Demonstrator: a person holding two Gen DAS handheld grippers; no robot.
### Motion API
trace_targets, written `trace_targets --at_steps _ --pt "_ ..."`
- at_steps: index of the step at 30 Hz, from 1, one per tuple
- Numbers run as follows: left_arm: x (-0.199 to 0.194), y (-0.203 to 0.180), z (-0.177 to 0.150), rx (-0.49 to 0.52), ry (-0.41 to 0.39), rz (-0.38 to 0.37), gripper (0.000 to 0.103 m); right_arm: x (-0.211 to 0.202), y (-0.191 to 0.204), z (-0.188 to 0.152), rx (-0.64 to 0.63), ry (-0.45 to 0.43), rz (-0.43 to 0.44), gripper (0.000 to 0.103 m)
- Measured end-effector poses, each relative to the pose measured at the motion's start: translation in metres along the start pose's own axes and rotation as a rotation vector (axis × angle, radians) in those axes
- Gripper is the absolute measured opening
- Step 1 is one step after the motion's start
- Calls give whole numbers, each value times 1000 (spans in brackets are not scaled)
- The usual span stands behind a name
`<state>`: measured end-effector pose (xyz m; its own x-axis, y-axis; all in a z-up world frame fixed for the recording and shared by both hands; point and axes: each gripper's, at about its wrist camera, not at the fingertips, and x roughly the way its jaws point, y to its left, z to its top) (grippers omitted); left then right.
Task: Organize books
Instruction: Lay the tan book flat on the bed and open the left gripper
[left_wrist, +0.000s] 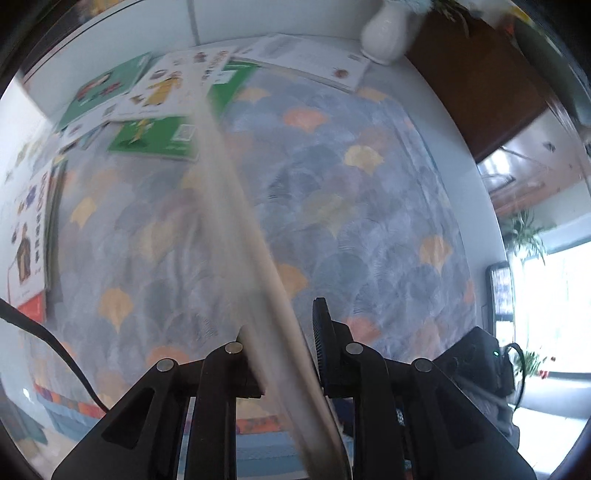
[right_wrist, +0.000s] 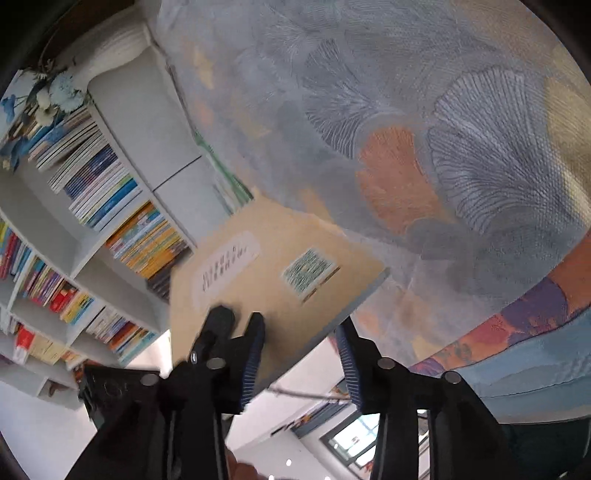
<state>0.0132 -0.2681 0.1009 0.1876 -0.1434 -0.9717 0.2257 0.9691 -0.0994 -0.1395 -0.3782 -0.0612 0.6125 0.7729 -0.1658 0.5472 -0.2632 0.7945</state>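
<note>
A thin beige book (left_wrist: 236, 206) runs edge-on and blurred away from my left gripper (left_wrist: 280, 321), which points down at the carpet and is shut on its near end. The right wrist view shows the same book's back cover (right_wrist: 280, 258) with a white label and a barcode sticker. There the left gripper (right_wrist: 221, 321) clamps the cover's near edge. My right gripper (right_wrist: 301, 321) is open, its jaws standing either side of the book's lower corner, the right pad clear of it. Several green and white picture books (left_wrist: 155, 107) lie on the carpet.
A leaf-patterned blue-grey carpet (left_wrist: 351, 221) covers the floor. A white vase (left_wrist: 384, 33) stands by a brown cabinet (left_wrist: 476, 81). One more white book (left_wrist: 310, 59) lies near the vase. A white bookshelf (right_wrist: 140, 122) packed with books fills the left of the right wrist view.
</note>
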Motion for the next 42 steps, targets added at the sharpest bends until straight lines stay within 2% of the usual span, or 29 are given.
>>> trace_targets --at_steps 3,5,7,9,11,12,13,14,16,18,21,24,27,29,32,35,37,40,42 --pt "0 -15 8 52 8 -35 26 -9 9 -4 -83 18 -3 63" --pt "-3 -23 11 90 -3 -58 30 -21 16 -6 -139 -7 -7 93" --pt "-3 -25 14 99 -4 -71 35 -41 22 -5 -181 -65 24 103" --pt "-1 -20 16 62 8 -133 44 -61 21 -3 -197 -128 6 103" --pt "1 -11 17 -7 10 -223 45 -82 20 2 -205 -176 -16 103" --pt "0 -5 18 -45 4 -250 45 -89 20 5 -218 -176 -9 103" --pt "-1 -1 18 -74 -4 -272 51 -96 22 7 -239 -162 -2 103" --pt "-5 4 17 -106 -12 -309 58 -102 25 9 -264 -150 -6 103" --pt "-13 17 14 -162 -48 -377 93 -117 32 10 -326 -159 -43 103" --pt "-21 29 11 -211 -100 -363 102 -123 39 12 -357 -172 -88 103" --pt "-24 55 4 -279 -124 -305 102 -120 52 21 -361 -165 -145 103" --pt "-14 81 -6 -325 -85 -323 102 -101 70 29 -392 -60 -194 103" --pt "2 102 -12 -336 -22 -262 102 -74 81 36 -431 55 -307 103" --pt "11 111 -18 -331 -4 -247 102 -60 84 39 -449 77 -381 103" --pt "27 121 -25 -321 35 -269 102 -44 81 46 -452 79 -471 103" --pt "49 117 -28 -233 95 -281 102 -25 72 54 -434 109 -567 103" --pt "66 114 -28 -173 133 -319 102 -15 62 58 -388 140 -585 103" --pt "85 109 -26 -144 193 -425 102 -8 61 60 -355 111 -604 103" --pt "91 101 -25 -104 218 -432 102 -4 63 61 -340 108 -622 103"
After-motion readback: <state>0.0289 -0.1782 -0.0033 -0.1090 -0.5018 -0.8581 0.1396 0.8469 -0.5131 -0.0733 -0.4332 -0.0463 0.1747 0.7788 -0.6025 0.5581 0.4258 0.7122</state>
